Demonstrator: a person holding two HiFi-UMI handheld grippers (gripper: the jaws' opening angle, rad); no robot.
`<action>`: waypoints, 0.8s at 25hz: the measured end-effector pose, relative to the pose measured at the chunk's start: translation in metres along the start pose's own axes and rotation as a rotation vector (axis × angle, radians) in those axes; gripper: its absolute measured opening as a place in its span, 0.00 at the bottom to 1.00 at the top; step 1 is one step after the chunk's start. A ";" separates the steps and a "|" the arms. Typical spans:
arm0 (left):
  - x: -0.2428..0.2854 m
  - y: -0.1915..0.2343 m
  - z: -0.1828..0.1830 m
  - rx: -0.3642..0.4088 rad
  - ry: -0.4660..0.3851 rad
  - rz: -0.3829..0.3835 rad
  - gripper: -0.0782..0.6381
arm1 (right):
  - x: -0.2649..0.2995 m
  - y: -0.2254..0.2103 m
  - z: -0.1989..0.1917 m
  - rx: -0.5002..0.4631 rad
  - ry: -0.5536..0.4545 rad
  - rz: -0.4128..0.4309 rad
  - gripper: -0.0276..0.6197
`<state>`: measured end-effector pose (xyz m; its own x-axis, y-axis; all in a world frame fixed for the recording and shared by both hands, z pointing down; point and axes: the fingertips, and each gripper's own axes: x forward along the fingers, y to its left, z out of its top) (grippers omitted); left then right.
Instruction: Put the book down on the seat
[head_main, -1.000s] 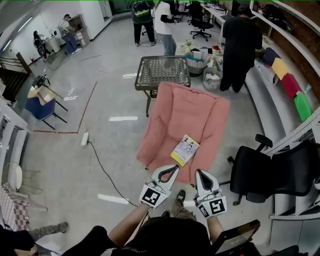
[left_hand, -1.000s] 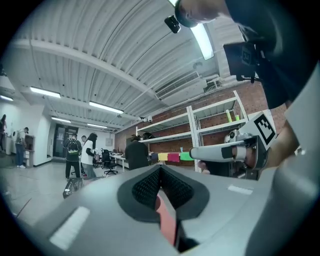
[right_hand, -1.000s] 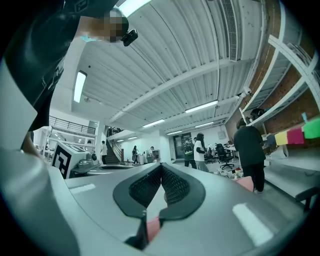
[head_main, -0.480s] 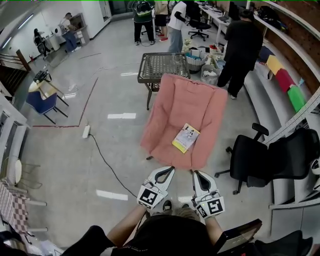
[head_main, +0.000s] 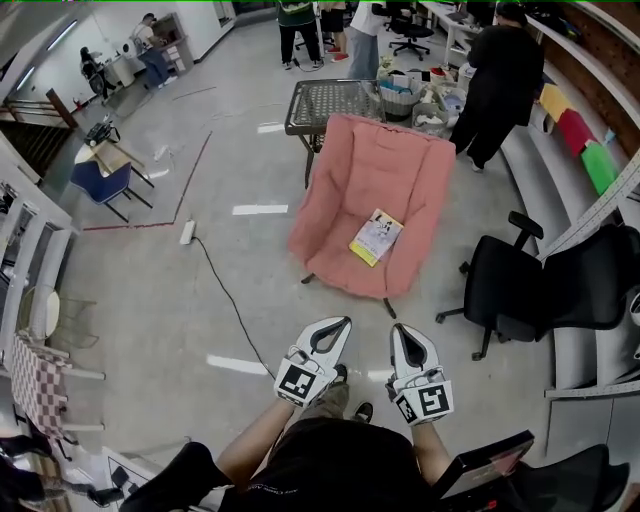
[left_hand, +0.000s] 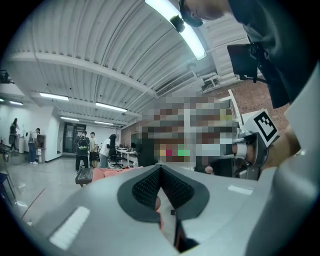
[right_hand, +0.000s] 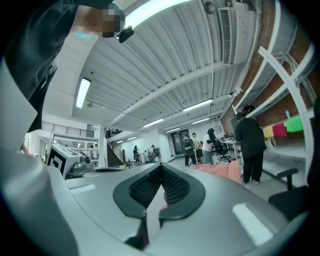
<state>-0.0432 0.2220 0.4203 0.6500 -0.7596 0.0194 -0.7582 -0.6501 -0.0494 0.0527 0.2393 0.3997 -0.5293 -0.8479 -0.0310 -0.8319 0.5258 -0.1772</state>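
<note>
While both hand-held grippers point level with nothing in them, the left gripper and the right gripper each with its jaws pressed together, the yellow book lies well ahead of them on the seat of the pink chair. The task looks done.

Risks remain. Left of the left gripper a power cable trails across the floor and could catch a foot. The book sits askew on soft, sloping cushion towards the front edge, so a knock to the chair could slide it off. Right of the right gripper a black office chair crowds the way.

Only the head view shows the book. The gripper views show the meeting pads, a strip of the pink chair and people standing in the room, but no cover.
</note>
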 end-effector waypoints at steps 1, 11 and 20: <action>-0.005 -0.011 0.000 -0.004 0.003 0.009 0.10 | -0.012 -0.001 -0.002 0.032 0.002 0.004 0.06; -0.042 -0.067 -0.002 -0.045 0.061 0.022 0.10 | -0.076 0.010 -0.019 0.001 0.057 0.004 0.06; -0.053 -0.058 0.009 -0.032 -0.011 -0.021 0.10 | -0.070 0.037 -0.021 -0.044 0.071 -0.011 0.05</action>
<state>-0.0327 0.3002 0.4133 0.6661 -0.7458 0.0090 -0.7456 -0.6662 -0.0171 0.0560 0.3195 0.4157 -0.5290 -0.8476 0.0411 -0.8436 0.5201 -0.1335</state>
